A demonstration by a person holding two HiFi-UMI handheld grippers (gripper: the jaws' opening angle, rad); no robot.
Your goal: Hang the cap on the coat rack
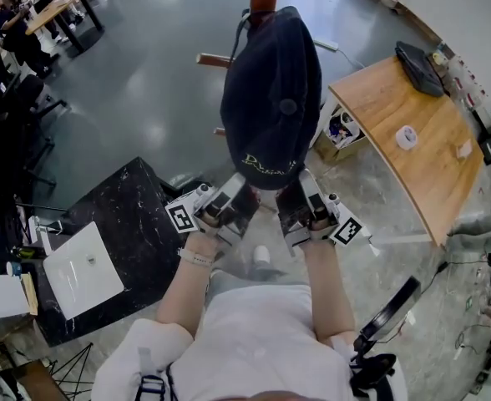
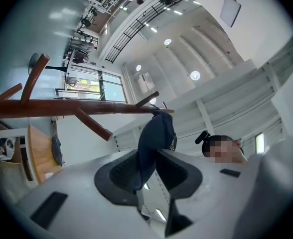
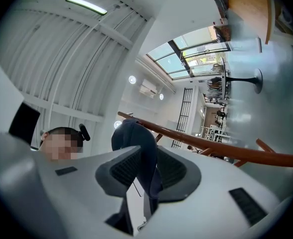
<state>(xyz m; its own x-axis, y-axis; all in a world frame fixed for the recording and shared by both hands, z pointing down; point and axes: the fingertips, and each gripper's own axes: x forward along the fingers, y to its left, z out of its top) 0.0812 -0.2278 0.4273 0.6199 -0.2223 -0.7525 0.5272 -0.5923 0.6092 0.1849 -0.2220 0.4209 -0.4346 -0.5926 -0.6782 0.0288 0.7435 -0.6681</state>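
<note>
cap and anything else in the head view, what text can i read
cap: gold stitched script near its edge, maybe starting "D", too blurred to read.
left gripper and right gripper: square black-and-white markers, no words.
Nothing else is legible.

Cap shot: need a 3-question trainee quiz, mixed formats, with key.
1. True or false: the left tongs and the right tongs are both shut on the cap.
2. The cap is: A) dark navy B) red C) white.
3. Short answer: has the cap been let go on the coat rack?

Key: 1 true. 2 A. 3 No, both tongs hold it.
</note>
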